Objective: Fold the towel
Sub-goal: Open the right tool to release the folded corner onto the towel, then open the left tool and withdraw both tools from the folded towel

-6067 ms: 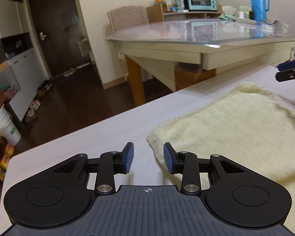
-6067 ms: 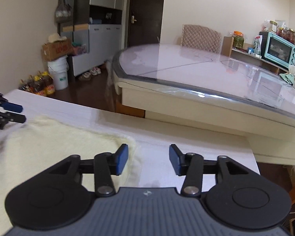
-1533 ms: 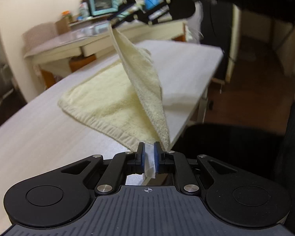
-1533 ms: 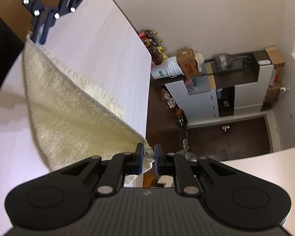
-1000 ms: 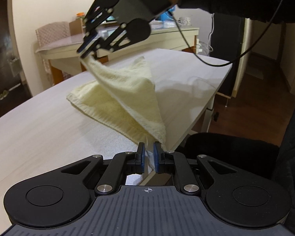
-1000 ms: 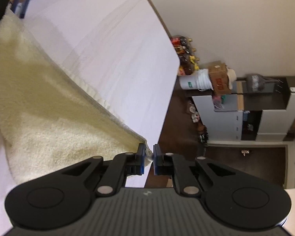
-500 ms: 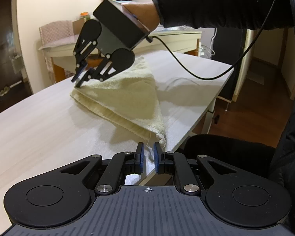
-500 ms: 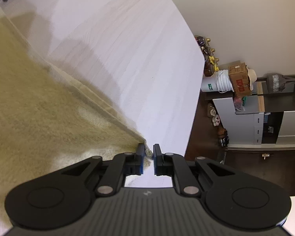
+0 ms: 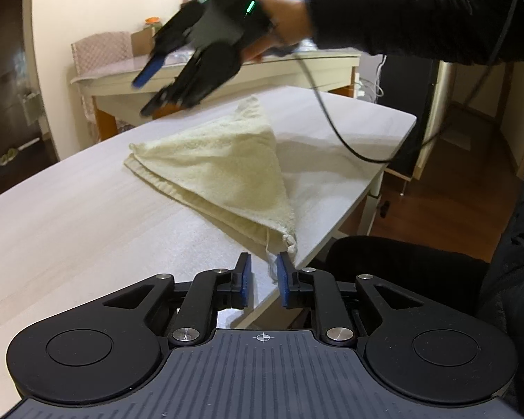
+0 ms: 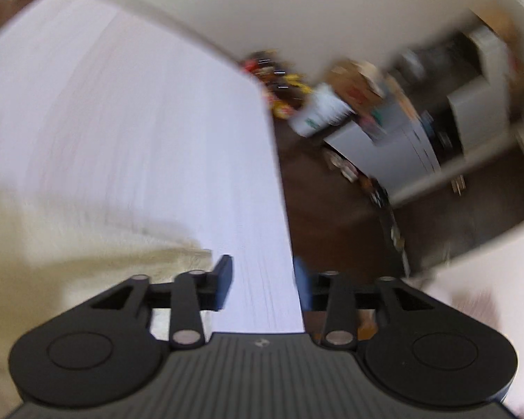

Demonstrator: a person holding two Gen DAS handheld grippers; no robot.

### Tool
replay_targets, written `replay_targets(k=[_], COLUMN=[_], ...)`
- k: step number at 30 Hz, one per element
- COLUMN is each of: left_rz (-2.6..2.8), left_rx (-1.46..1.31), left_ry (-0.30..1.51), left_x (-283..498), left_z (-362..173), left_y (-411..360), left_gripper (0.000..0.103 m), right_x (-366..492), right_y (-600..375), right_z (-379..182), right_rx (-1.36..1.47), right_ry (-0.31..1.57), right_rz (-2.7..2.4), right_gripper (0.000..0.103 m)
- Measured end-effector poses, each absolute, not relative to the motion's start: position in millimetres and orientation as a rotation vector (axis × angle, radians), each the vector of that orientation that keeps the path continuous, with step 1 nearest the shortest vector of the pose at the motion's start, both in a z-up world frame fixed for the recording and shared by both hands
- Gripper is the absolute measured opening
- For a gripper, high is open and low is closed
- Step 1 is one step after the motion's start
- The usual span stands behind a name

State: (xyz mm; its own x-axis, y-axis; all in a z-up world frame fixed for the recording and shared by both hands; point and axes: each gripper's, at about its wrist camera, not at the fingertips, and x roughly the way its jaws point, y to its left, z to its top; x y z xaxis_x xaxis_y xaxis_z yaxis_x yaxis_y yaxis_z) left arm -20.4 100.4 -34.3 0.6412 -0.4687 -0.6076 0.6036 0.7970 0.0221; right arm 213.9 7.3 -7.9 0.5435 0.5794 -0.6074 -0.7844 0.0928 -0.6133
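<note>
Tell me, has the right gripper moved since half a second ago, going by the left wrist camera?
Yes. The right gripper has lifted off the towel and now hangs above the far table edge, its jaws just opened and empty.

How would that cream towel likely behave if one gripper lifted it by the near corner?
Probably floppy: the towel lies limp in two layers on the table, so the fold would likely fall open. Its fluffy pile suggests light weight and good grip. The corner overhangs the table edge, between the left gripper's parted pads, so it could slide off.
</note>
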Motion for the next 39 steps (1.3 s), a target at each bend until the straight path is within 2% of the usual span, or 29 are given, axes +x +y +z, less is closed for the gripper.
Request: replay_targets(k=[5, 11, 13, 14, 16, 17, 19, 22, 32, 35, 37, 38, 39], left_rz=[-0.625, -0.541, -0.490, -0.466, -0.429, -0.402, -0.371, -0.332, -0.300, -0.300, -0.300, -0.299, -0.298], left_rx=[0.266, 0.249, 0.236, 0.228, 0.211, 0.196, 0.181, 0.181, 0.197, 0.190, 0.183, 0.180, 0.179], left_ry=[0.616, 0.585, 0.575, 0.570, 0.562, 0.557, 0.548, 0.528, 0.490, 0.483, 0.483, 0.482, 0.482], left_x=[-25.2, -27.5, -27.0, -26.5, -25.8, -25.1, -24.9, -27.1, -34.5, -34.8, -34.6, -34.5, -34.7], left_z=[-31.6, -23.0, -19.0, -16.9, -13.2, -11.2, -7.3, 0.5, 10.9, 9.5, 7.9, 7.2, 6.8], left_y=[95.1, 108.8, 115.4, 118.7, 124.5, 129.1, 135.3, 142.4, 151.4, 151.0, 150.8, 150.7, 150.6], left_gripper=[0.021, 0.025, 0.039, 0.042, 0.062, 0.066, 0.084, 0.093, 0.096, 0.096, 0.096, 0.096, 0.096], right_x=[169.3, 79.3, 51.6, 34.8, 15.2, 5.9, -8.2, -18.2, -6.9, -6.5, -14.3, -15.3, -17.4], right_y=[-49.9, -80.3, -81.6, -79.0, -74.5, -71.3, -65.8, -51.7, 1.5, 8.5, 4.7, 3.2, 0.1], right_z=[26.4, 27.9, 23.3, 18.3, 9.7, 6.0, 0.8, -8.1, -42.9, -43.3, -39.0, -34.3, -31.9], right_rx=[-0.769, -0.641, -0.694, -0.730, -0.759, -0.773, -0.797, -0.847, -0.971, -0.941, -0.913, -0.893, -0.878], right_ry=[0.382, 0.391, 0.348, 0.326, 0.316, 0.311, 0.304, 0.295, 0.256, 0.269, 0.262, 0.258, 0.262], right_rz=[1.050, 1.112, 1.102, 1.092, 1.096, 1.097, 1.094, 1.071, 1.013, 0.993, 0.969, 0.960, 0.962], right_gripper=[0.049, 0.046, 0.044, 0.043, 0.043, 0.043, 0.043, 0.043, 0.044, 0.060, 0.085, 0.092, 0.103])
